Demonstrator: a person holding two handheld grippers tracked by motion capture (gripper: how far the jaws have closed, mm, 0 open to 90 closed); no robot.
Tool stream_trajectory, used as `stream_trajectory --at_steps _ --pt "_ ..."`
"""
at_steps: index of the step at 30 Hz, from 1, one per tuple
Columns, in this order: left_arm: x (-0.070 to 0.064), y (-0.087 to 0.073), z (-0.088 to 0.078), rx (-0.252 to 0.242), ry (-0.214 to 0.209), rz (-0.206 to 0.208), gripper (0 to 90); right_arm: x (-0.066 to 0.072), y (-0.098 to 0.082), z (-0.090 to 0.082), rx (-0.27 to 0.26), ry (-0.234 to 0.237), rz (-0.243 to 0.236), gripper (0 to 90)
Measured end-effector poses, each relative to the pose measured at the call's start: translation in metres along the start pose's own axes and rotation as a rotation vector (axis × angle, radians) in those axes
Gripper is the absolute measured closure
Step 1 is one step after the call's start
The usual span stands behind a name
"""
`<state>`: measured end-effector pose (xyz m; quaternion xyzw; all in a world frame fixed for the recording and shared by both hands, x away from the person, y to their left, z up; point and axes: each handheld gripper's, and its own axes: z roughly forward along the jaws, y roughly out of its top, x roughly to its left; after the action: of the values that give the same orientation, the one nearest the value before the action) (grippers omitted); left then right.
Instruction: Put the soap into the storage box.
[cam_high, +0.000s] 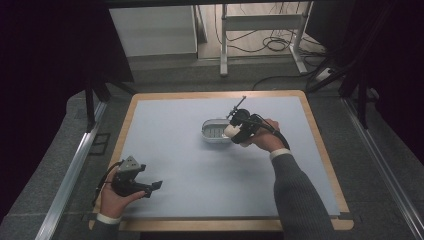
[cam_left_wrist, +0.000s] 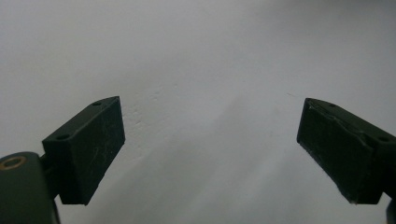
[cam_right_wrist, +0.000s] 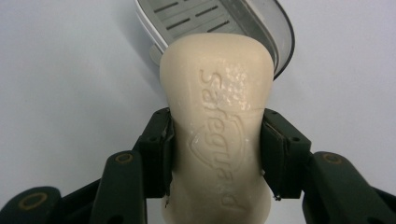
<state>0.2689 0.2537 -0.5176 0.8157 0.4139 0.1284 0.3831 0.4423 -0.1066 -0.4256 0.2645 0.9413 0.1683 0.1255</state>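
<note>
Above soap dish (cam_right_wrist: 261, 18) — right gripper (cam_right_wrist: 217, 140) clamps soap bar (cam_right_wrist: 217, 116) across waist, long axis toward dish.

On the counter (cam_high: 165, 150), the soap dish (cam_high: 216, 131) lies right of the middle, toward the far edge. The soap bar (cam_right_wrist: 217, 135) sits between the right tool's (cam_high: 234, 129) jaws, just beside the dish's near-right rim. The left tool (cam_high: 150, 188) rests at the near-left corner, well apart.

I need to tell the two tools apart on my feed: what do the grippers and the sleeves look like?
Both grippers are black with flat rectangular jaw pads. The left gripper carries a grey three-cornered plate on top and a black cable. The right gripper trails a thick black cable. The person wears a dark grey ribbed sleeve with a white cuff.
</note>
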Motion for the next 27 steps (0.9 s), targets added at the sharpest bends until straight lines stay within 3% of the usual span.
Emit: stream_trajectory --at_steps 10,27 --pt "0.0 0.001 0.003 0.01 0.004 0.003 8.0 -0.006 0.01 0.003 -0.012 0.004 -0.022 49.4" --pt "-0.001 0.001 0.006 0.014 -0.004 0.01 8.1 -0.002 0.036 0.014 -0.026 0.023 -0.083 49.4"
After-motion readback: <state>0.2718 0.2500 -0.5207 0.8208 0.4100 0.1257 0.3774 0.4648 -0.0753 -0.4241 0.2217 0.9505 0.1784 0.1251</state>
